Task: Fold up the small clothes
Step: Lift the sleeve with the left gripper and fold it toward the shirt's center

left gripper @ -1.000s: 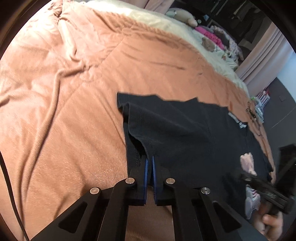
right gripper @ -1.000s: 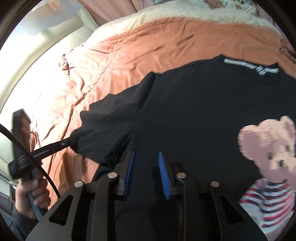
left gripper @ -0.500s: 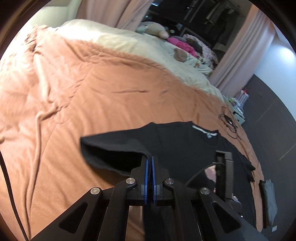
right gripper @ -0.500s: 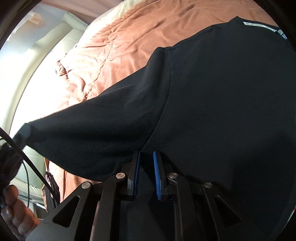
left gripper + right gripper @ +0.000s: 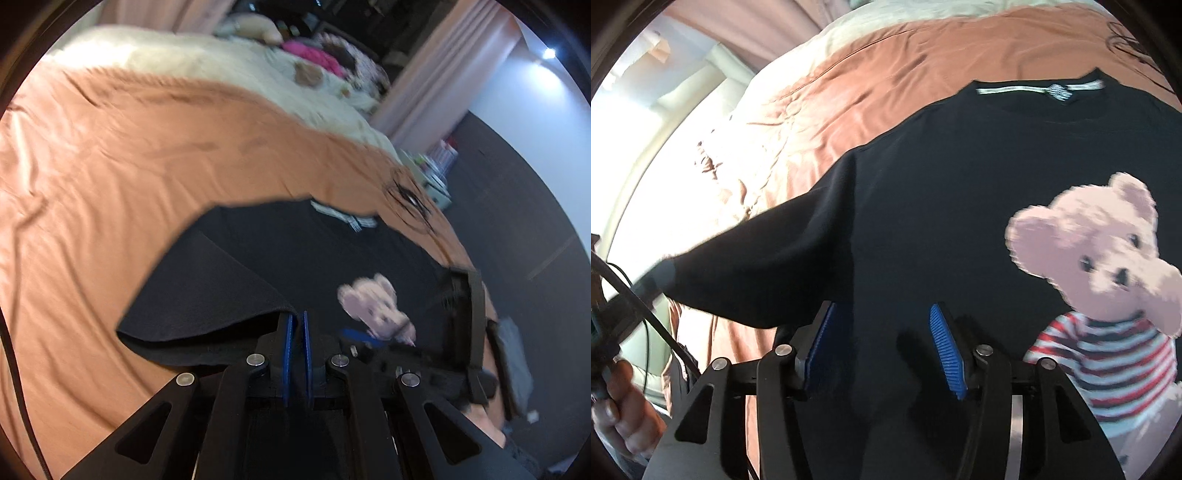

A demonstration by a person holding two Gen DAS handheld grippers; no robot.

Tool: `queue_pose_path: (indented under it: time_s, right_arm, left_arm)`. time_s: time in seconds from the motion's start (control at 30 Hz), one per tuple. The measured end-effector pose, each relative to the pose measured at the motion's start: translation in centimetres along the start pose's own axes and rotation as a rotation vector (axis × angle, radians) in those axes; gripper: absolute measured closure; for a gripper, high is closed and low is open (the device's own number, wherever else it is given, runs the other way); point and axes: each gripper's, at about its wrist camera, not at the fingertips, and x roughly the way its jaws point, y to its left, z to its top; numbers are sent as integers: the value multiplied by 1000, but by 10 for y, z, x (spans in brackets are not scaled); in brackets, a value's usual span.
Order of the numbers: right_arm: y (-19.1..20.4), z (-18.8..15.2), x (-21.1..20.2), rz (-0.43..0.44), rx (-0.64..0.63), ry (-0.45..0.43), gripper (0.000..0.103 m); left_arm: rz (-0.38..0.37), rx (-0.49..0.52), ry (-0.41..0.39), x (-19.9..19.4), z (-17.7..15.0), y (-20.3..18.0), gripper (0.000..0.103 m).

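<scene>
Black bear-print cotton sweatshirt [image 5: 960,192] lies on the orange bedspread [image 5: 110,166]; left gripper [image 5: 295,332] fingers clench its sleeve mid-fold, right gripper [image 5: 882,339] fingers released. Next: lay sleeve across chest.

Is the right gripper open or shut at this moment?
Open: the right gripper has its blue pads wide apart over the black shirt, clamping nothing.
</scene>
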Motion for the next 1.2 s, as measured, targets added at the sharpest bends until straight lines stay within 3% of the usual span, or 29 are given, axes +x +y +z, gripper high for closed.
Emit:
queue_pose_path:
  time_s: [0.07,0.17,0.33,0.43,0.6,0.8,0.83,0.87,0.9,0.93,1.2]
  right_arm:
    - [-3,0,-2,-12,4,-7,53]
    - [-5,3,3,-9,6,-14,53]
    - [0,4,12,5,0,-17,53]
    - [-2,3,21,23,-11,-2,53]
    - [16,6,27,50,-39,26,53]
    - [21,16,47,38,-43,38,53]
    - [20,15,44,39,-41,40,53]
    - [20,14,42,39,-40,41,53]
    - [18,12,36,39,-43,39,53]
    - [16,11,32,39,-45,37,53]
    - [-8,4,-18,29,-15,-18,53]
  left_arm:
    - [-2,11,19,0,-5,-5,88]
    - [60,-7,-27,-12,-7,3,57]
    - [227,-61,-64,-17,-5,40,56]
    - [272,-110,-60,-8,-10,66,56]
    - [313,-169,-56,8,-17,101,56]
    - [281,-197,-14,39,-24,119,56]
    - [291,-190,-4,43,-23,119,57]
    - [309,-179,6,48,-23,118,67]
    - [319,-173,16,50,-23,118,87]
    - [313,-176,23,51,-21,117,95]
    - [258,-81,-64,21,10,60,98]
